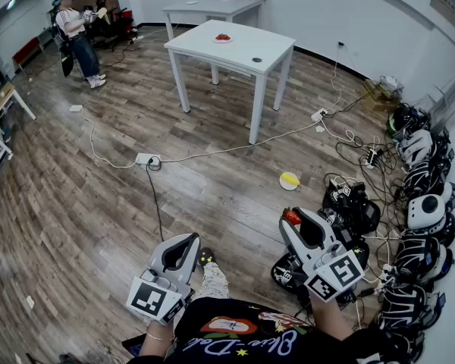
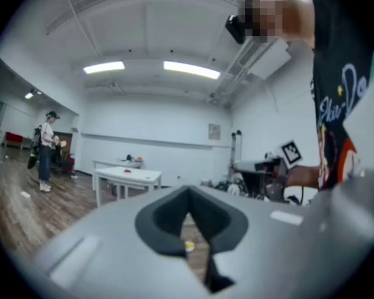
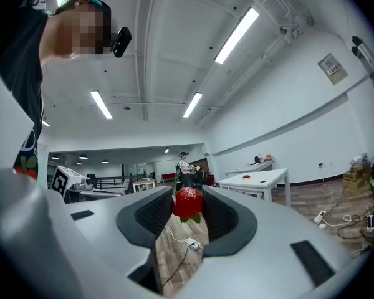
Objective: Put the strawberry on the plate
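Note:
A red strawberry with green leaves sits between the pads of my right gripper, which is shut on it. In the head view it shows as a red spot at the tip of the right gripper, low at the right. Across the room stands the white table with a small plate that carries something red. The same table and plate show in the right gripper view. My left gripper is low at the left, shut, with nothing in it.
A second white table stands behind the first. A person stands at the far left. Cables and a power strip cross the wooden floor. Headsets and gear pile along the right wall. A small disc with a yellow thing lies on the floor.

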